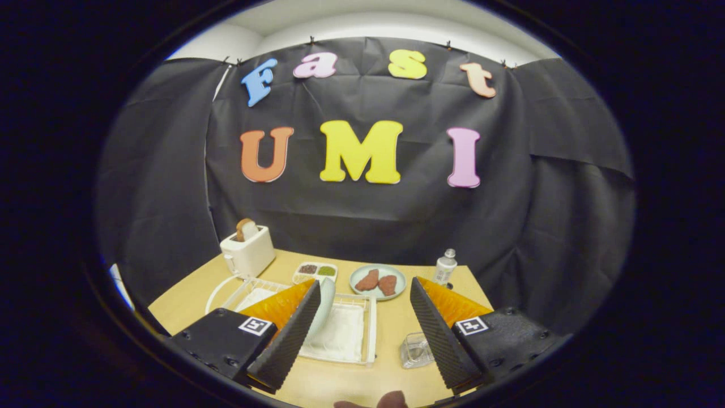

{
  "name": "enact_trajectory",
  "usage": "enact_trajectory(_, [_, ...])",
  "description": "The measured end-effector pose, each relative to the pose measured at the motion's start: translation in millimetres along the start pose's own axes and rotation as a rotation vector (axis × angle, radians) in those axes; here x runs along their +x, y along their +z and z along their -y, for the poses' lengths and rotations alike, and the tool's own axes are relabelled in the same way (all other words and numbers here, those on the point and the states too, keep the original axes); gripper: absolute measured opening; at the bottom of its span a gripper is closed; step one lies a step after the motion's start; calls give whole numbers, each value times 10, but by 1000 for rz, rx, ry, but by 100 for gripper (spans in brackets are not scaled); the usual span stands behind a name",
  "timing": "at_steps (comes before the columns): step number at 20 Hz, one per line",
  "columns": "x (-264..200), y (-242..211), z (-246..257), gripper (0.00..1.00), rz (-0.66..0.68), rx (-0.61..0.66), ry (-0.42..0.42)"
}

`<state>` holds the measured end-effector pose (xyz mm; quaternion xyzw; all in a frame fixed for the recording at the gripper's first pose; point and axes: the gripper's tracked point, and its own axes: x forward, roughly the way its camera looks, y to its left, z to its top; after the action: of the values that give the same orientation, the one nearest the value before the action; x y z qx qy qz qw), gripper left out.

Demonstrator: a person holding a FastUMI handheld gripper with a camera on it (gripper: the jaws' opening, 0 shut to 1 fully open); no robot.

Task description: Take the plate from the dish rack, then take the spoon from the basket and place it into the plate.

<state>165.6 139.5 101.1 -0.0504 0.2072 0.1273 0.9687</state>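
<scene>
The claw (362, 306) gapes wide, holding nothing; the plate (327, 300) stands on edge in the dish rack (362, 331) at ten o'clock, against its left finger.

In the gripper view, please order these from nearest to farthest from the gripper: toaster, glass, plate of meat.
The gripper is open.
1. Glass: beside the right finger, on the table.
2. Plate of meat: beyond the fingertips, in the middle.
3. Toaster: farthest, back left by the cloth wall.
</scene>
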Motion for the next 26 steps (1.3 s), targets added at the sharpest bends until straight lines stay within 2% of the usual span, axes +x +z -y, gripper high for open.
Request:
enact_trajectory(5, [609, -3, -163, 100, -229, 23, 15])
enact_trajectory(9, [1011, -335, -352, 100, -430, 55, 57])
enact_trajectory(13, [1294, -521, -536, 100, -518, 124, 102])
enact_trajectory(16, [1447, -620, -553, 98, -566, 154, 85])
enact_trajectory(17, [1507, -643, -563, 96, -574, 160, 77])
enact_trajectory(21, [1583, -762, -624, 78, -610, 196, 65])
enact_trajectory(26, [1616, -893, -731, 63, -646, 217, 51])
